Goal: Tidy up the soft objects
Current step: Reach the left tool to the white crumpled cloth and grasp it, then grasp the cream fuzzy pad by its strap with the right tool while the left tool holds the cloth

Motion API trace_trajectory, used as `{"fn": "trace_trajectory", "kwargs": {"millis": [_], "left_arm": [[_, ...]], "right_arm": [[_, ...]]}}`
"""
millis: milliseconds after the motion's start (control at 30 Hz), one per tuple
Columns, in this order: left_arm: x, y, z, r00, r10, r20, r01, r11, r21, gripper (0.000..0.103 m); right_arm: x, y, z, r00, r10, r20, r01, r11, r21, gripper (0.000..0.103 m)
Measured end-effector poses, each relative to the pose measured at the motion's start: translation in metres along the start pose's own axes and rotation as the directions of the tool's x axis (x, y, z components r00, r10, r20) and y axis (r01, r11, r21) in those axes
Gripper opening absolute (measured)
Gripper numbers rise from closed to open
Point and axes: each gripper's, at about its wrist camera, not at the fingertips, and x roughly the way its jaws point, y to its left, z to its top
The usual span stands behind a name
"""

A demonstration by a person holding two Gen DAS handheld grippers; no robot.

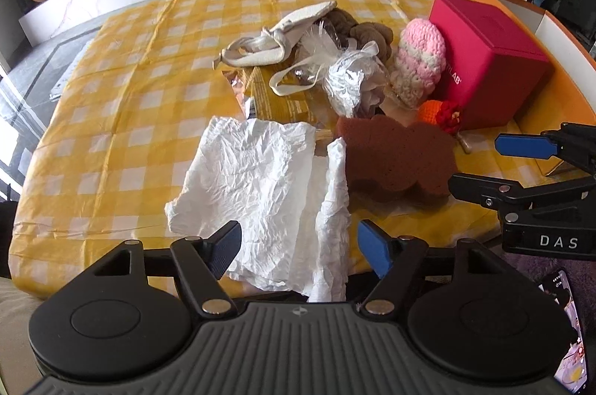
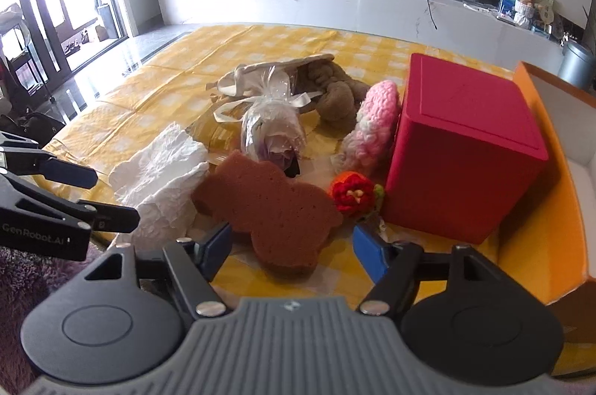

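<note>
A crumpled white tissue [image 1: 260,186] lies at the near edge of the yellow checked table [image 1: 130,97]. My left gripper [image 1: 301,249] stands open around its near end, pads clear of it. Right of it lies a brown lobed sponge [image 2: 268,205]; my right gripper [image 2: 292,244] is open with the sponge's near end between its jaws, a gap showing on the right side. Behind lie a pink knitted hat [image 2: 376,127], a red crocheted flower [image 2: 352,194], a plastic-wrapped bundle [image 2: 272,130], a brown plush [image 2: 335,97] and a cream cloth bag [image 2: 275,71].
A red box [image 2: 462,153] stands upright right of the pile, against the hat. An orange open box [image 2: 540,209] fills the right edge. The left gripper [image 2: 113,197] shows at the left of the right wrist view. A phone [image 1: 570,331] lies low right.
</note>
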Motion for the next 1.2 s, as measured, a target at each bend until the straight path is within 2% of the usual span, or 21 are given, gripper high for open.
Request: {"fn": "trace_trajectory", "kwargs": {"millis": [233,300,400,500,567,600,667,767,867,1033,1200], "left_arm": [[0.033,0.002,0.017,0.993,0.040,-0.115,-0.040,0.999,0.006,0.084],[0.041,0.005,0.018,0.986,0.079,-0.149,-0.081,0.997,-0.006,0.082],[0.048,0.011,0.019,0.980,0.084,-0.180,-0.093,0.995,-0.042,0.080],[0.052,0.018,0.018,0.978,0.061,-0.198,-0.078,0.994,-0.077,0.066],[0.053,0.023,0.017,0.978,0.038,-0.203,-0.060,0.993,-0.102,0.050],[0.053,0.026,0.018,0.979,0.029,-0.204,-0.053,0.992,-0.115,0.047],[0.051,0.031,0.017,0.980,0.014,-0.198,-0.043,0.989,-0.140,0.033],[0.046,0.038,0.016,0.985,-0.006,-0.174,-0.025,0.984,-0.175,0.021],[0.035,0.048,0.013,0.993,-0.023,-0.116,-0.003,0.976,-0.219,0.017],[-0.005,0.065,0.010,1.000,-0.031,0.006,0.031,0.957,-0.289,0.014],[-0.041,0.080,0.024,0.991,0.001,0.132,0.047,0.933,-0.357,0.013]], "right_arm": [[0.022,-0.006,0.000,0.998,0.011,-0.054,-0.009,1.000,0.023,0.074],[0.026,-0.007,0.000,0.998,0.012,-0.068,-0.010,1.000,0.029,0.074],[0.029,-0.008,0.000,0.997,0.014,-0.074,-0.012,0.999,0.033,0.074],[0.029,-0.007,0.002,0.998,0.015,-0.069,-0.013,0.999,0.029,0.074],[0.029,-0.006,0.003,0.998,0.017,-0.064,-0.016,1.000,0.024,0.074],[0.029,-0.005,0.004,0.998,0.019,-0.061,-0.017,1.000,0.022,0.074],[0.028,-0.003,0.006,0.998,0.019,-0.052,-0.018,1.000,0.017,0.074],[0.027,-0.001,0.011,0.999,0.020,-0.035,-0.020,1.000,0.008,0.074],[0.025,0.001,0.017,1.000,0.022,-0.016,-0.022,1.000,-0.002,0.074],[0.026,0.008,0.034,0.999,0.043,0.013,-0.042,0.999,-0.030,0.074],[0.037,0.016,0.065,0.996,0.070,0.049,-0.067,0.996,-0.066,0.074]]}}
